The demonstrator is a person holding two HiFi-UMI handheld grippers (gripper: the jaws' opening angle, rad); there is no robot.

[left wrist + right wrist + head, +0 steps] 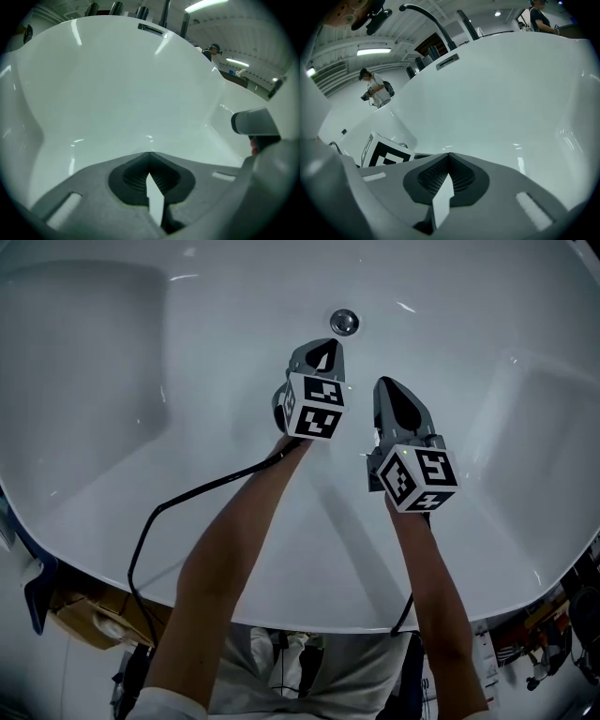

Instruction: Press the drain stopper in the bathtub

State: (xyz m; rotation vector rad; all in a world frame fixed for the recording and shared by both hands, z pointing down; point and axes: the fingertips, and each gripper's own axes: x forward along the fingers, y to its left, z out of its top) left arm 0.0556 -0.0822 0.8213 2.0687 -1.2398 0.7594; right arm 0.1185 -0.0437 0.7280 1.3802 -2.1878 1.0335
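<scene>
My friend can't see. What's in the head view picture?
Two arms reach into a white bathtub, each holding a shut, empty claw. The left claw is just short of the round metal drain stopper; the right claw sits farther back.

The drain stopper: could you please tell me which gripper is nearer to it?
Left. The left gripper hangs just short of the drain stopper, apart from it; the right gripper is farther back toward the person, to its right.
</scene>
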